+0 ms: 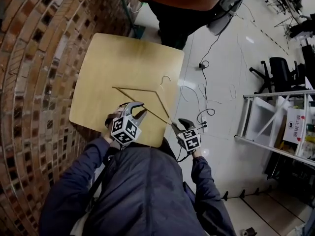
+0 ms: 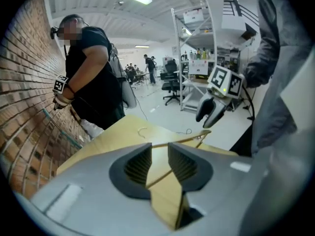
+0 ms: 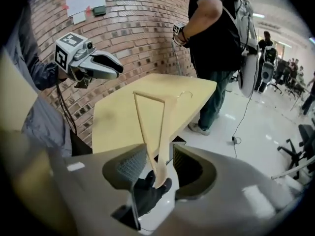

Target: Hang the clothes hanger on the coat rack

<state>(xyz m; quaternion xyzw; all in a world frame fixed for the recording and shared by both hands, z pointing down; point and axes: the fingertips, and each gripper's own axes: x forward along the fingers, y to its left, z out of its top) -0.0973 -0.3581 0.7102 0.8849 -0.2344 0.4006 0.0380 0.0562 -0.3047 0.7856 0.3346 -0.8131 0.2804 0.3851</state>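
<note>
Currently, the hanger (image 1: 140,89) lies flat on the tabletop (image 1: 108,68), on the half nearest the wearer. Its hook (image 1: 166,78) points toward the far side.

Position relative to the fingers:
- Left gripper (image 2: 158,149): its fingers (image 2: 138,166) are set to a narrow gap over the hanger's long rod. The rod crosses the gap at a slant. Tabletop shows on both sides of it, and no pad is seen pressing on it.
- Right gripper (image 3: 160,151): its fingers (image 3: 130,166) stand wide apart. The hanger's rounded end corner sits between them, just past the tabletop edge, with clear space to each pad.

Materials and shapes:
- Hanger: a slim triangle of pale wood. One side is a flat, broader arm and the others are thin rods. The hook is a thin, light-coloured curve.
- Fingers: smooth grey shells with dark, ribbed pads that taper toward the tips. Each gripper carries a cube with black-and-white square markers.
- Tabletop: square with rounded corners, in smooth light wood.

Surroundings:
- A brick wall (image 1: 34,82) runs along one side of the tabletop.
- A glossy white floor (image 1: 221,82) lies on the other side.
- A person (image 3: 216,33) in dark clothes stands at the far edge.
</note>
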